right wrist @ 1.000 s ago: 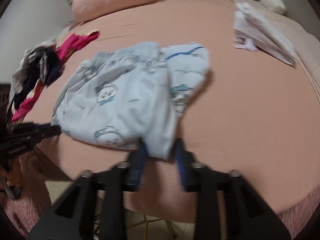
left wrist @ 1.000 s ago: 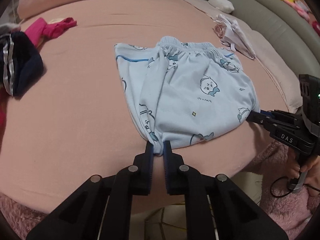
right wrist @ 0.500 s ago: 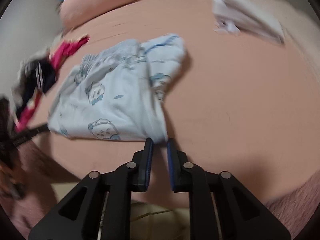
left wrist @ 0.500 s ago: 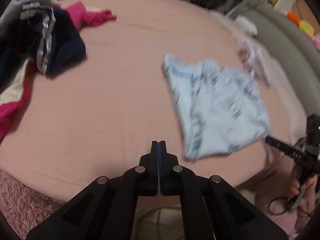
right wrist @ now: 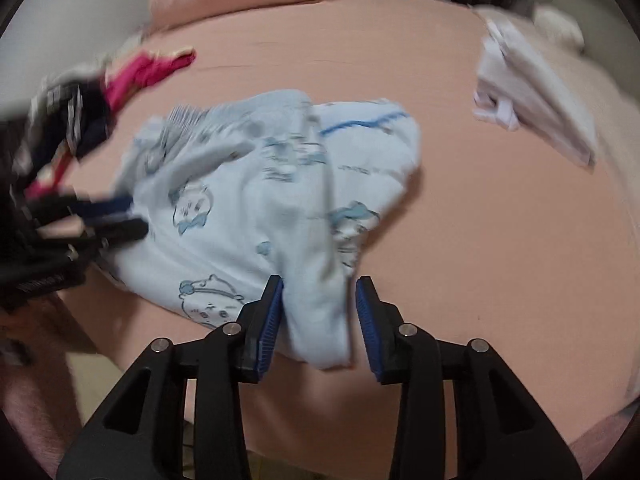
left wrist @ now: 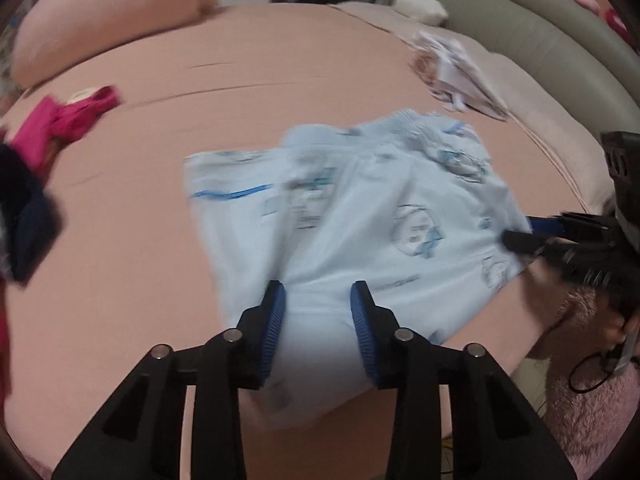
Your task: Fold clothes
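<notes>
Half a second ago my left gripper point(left wrist: 318, 300) was closed over bare sheet off to the left of the shorts point(left wrist: 360, 216); since then it has swung back over them and its jaws have just been opening, with the near hem lying between the blue pads point(left wrist: 276, 320) but not pinched as far as I can see. My right gripper point(right wrist: 319, 296) has been opening too: a second ago it clamped a corner, and now its pads point(right wrist: 272, 320) stand apart around a bunched fold of cloth, close to it but not pressing.

Going left to right in my left view: a dark garment point(left wrist: 24, 220) and a magenta one point(left wrist: 68, 124) lie at the left edge of the bed point(left wrist: 160, 280), well apart from the shorts. The pale blue shorts, printed with cartoon animals, lie folded near the bed's front edge, waistband away from me. Behind them to the right sits a crumpled white garment point(left wrist: 460, 76). At the far right my other gripper reaches in at the shorts' right corner, a hand point(left wrist: 616, 324) behind it.

In my right view the left gripper's tips are at the shorts' left edge. Small lettering on its body, and on the shorts, is too blurred to read.
</notes>
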{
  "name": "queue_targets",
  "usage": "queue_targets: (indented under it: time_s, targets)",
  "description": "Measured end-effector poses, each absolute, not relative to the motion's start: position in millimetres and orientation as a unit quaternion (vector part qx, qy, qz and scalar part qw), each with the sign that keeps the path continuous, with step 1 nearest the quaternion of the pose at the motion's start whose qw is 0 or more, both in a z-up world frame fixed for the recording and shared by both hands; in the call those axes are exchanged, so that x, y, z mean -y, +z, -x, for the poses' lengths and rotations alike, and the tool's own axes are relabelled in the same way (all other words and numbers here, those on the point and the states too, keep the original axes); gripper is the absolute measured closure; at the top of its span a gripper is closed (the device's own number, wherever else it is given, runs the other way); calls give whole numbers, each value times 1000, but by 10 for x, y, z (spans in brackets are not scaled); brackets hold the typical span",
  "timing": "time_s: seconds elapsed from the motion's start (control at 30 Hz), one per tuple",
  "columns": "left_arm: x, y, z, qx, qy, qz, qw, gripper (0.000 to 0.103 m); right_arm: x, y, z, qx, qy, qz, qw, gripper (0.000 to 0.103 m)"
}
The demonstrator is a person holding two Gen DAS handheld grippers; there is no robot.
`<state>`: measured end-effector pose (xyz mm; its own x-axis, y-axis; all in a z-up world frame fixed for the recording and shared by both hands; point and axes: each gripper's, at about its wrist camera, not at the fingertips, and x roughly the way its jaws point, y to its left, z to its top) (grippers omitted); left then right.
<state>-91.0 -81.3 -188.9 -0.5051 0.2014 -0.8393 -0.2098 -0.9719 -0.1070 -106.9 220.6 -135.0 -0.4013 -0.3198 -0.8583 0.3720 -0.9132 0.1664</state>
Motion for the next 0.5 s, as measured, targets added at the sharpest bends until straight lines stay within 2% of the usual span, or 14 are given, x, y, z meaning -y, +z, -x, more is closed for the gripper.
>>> queue_targets:
  time_s: [0.1, 0.2, 0.33, 0.43, 0.5]
  targets:
    - [1046, -1811, 875, 4, 878, 473, 71, 66, -2475, -1270, 1129, 39, -837, -508, 198, 63]
    - [960, -1684, 836, 20, 888, 444, 116, 66, -2447, -1081, 1139, 58, -845, -486, 213, 60]
    - [442, -1737, 847, -30, 881, 436, 183, 65, -1735, -997, 1095, -73, -846, -463, 254, 60]
    - [279, -2027, 806, -109, 858, 466, 184, 64, -1323, -1288, 1065, -160, -827, -480, 246, 64]
    - [372, -2011, 676, -141, 854, 463, 189, 64, -1315, -1384, 981, -195, -829, -463, 245, 64]
